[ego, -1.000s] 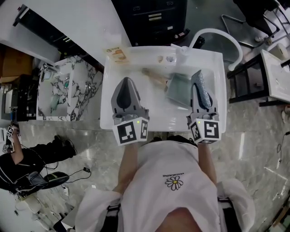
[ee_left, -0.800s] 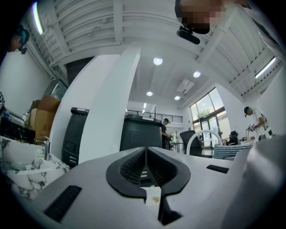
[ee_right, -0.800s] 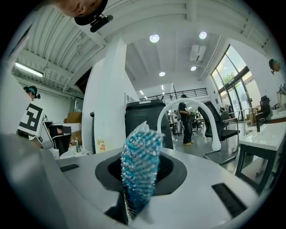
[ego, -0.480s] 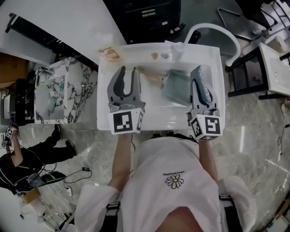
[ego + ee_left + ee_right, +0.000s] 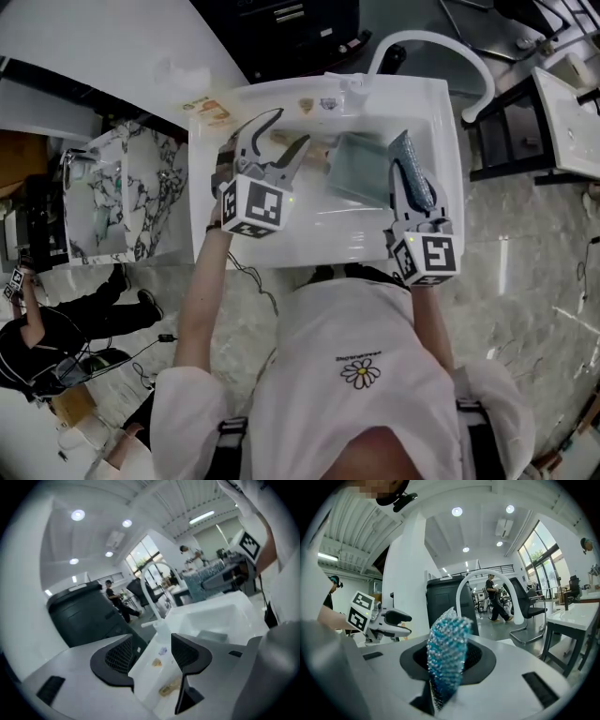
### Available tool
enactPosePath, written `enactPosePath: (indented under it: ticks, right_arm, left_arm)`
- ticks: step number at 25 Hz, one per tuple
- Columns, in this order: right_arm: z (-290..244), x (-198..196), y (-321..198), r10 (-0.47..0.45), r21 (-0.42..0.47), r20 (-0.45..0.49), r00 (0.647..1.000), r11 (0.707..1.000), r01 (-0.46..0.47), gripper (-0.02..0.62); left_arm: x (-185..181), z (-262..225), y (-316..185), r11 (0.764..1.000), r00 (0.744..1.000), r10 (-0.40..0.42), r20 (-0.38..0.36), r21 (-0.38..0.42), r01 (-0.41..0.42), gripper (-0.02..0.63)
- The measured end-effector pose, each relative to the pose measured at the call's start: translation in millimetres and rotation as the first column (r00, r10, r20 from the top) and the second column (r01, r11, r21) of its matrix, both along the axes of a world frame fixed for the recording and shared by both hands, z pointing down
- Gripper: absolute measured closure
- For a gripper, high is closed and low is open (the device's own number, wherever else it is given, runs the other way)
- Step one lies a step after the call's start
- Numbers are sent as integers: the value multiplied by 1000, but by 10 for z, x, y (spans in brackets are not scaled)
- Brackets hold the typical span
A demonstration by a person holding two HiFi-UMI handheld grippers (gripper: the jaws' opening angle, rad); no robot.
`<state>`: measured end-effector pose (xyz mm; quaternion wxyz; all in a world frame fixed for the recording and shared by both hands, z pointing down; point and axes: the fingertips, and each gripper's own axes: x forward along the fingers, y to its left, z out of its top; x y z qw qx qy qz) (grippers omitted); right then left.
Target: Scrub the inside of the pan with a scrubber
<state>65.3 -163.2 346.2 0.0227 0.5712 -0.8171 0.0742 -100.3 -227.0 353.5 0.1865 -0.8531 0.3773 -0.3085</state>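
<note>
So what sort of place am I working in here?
Probably a lab or demo workshop, not a home kitchen: a white sink with an arched faucet, an office chair, and a person walking past.

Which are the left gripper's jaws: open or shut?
Open. The jaws of the left gripper have just been opening and stand apart, nothing between them.

Left hand-held gripper (image 5: pixel 151 644) newly open, empty
</note>
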Motion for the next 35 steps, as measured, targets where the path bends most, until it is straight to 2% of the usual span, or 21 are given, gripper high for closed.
enactPosePath:
  ticks: [1, 3, 5, 7, 9, 12, 15, 17, 19, 24, 32, 35]
  right_arm:
    - [23, 9, -5, 0, -7, 2, 1000, 1000, 0, 534]
    - [67, 35, -17, 1, -19, 3, 1000, 1000, -1, 534]
    - [115, 68, -22, 8, -33, 4, 1000, 999, -7, 534]
    - [156, 98, -27, 16, -46, 6, 1000, 999, -15, 534]
    - [197, 132, -38, 21, -58, 9, 1000, 998, -20, 534]
    - [270, 184, -41, 32, -82, 15, 999, 996, -31, 534]
    - [341, 219, -47, 42, -103, 20, 999, 994, -40, 534]
    - [394, 235, -63, 46, -115, 21, 999, 992, -43, 534]
    - [449, 244, -81, 51, -130, 22, 998, 990, -48, 534]
    - [560, 262, -140, 59, -158, 17, 998, 986, -55, 534]
    - [699, 312, -176, 60, -185, 12, 998, 981, -57, 534]
    - [733, 316, -177, 57, -194, 13, 998, 979, -53, 534]
  left_arm:
    - [35, 137, -42, 999, 996, 40, 82, -26, -38, 359]
    - [96, 415, -117, 991, 963, 127, 236, -78, -111, 356]
    - [144, 694, -162, 973, 909, 219, 355, -147, -177, 354]
    - [174, 955, -179, 949, 842, 306, 444, -217, -231, 353]
    - [187, 1189, -186, 923, 773, 376, 511, -281, -263, 353]
    - [169, 1525, -183, 883, 682, 456, 572, -386, -266, 353]
    - [102, 1838, -187, 845, 600, 514, 614, -480, -233, 353]
    - [55, 2028, -199, 824, 556, 542, 630, -529, -204, 353]
    - [13, 2205, -205, 800, 528, 567, 632, -575, -172, 354]
    - [-76, 2545, -257, 753, 481, 610, 630, -650, -104, 361]
    - [-67, 2775, -336, 728, 413, 644, 644, -682, -74, 413]
    - [-39, 2834, -305, 729, 383, 652, 654, -679, -82, 446]
